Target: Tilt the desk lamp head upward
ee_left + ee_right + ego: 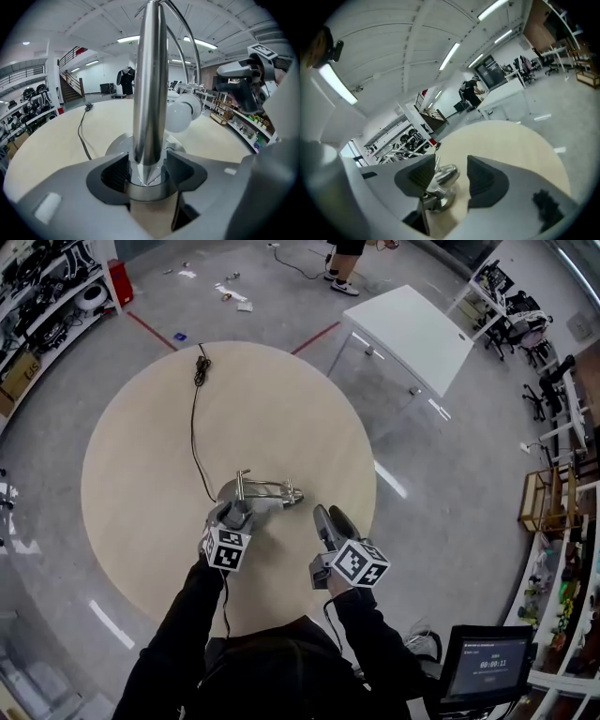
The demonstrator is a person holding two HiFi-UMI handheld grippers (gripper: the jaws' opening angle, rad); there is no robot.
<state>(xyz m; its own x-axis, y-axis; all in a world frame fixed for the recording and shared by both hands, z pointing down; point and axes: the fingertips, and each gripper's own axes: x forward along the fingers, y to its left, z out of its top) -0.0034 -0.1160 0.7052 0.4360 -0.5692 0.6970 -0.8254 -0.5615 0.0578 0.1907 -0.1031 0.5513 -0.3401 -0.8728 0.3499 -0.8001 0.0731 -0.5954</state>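
Observation:
A chrome desk lamp (255, 491) stands near the middle of the round beige table (141, 474). Its arm and head (289, 493) lean to the right. My left gripper (239, 512) is shut on the lamp's upright pole (150, 84) just above the round base (119, 143). The white bulb (180, 115) shows behind the pole. My right gripper (330, 515) is to the right of the lamp head and open. In the right gripper view, the chrome lamp head (445, 176) shows in the gap of that gripper (452, 176), close to the left pad; I cannot tell whether they touch.
The lamp's black cord (195, 427) runs across the table to its far edge. A white desk (412, 334) stands on the floor at the back right. A monitor (487, 662) is at the lower right, shelving lines both sides, and a person's feet (342, 282) are at the top.

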